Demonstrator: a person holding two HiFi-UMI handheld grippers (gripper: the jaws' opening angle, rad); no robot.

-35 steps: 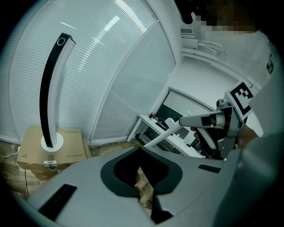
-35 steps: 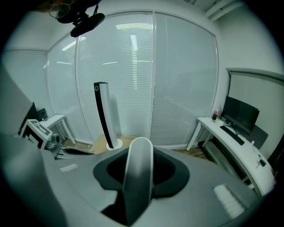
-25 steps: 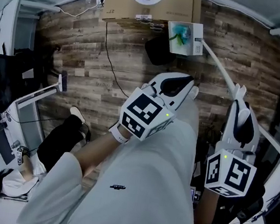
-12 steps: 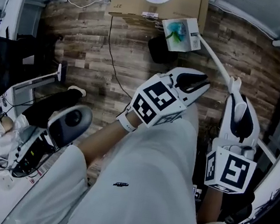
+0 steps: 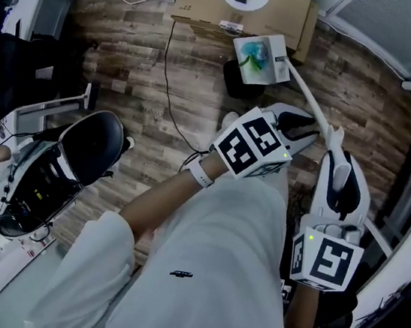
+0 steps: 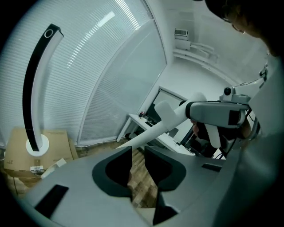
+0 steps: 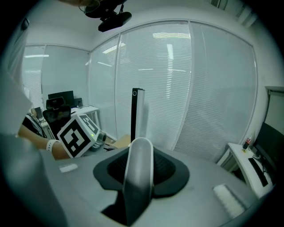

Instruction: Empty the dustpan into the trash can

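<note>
Right now the person's right gripper is clamped on the rounded end of the dustpan's long white handle; its own view shows the jaws closed against that pale grip on both sides. From there the handle runs away toward eleven o'clock to the dustpan, which is up off the wood floor at about twelve o'clock from the person, with something teal-green showing on its face. Just beneath the dustpan, toward seven o'clock of it, sits a dark object, too covered to say whether it is the trash can. Beyond both, at twelve o'clock, stands a cardboard box.

Meanwhile the left gripper hovers just beside the handle, on its nine o'clock side, with its jaws spread a little and only floor showing between them. A black office chair stands well apart at nine o'clock.
</note>
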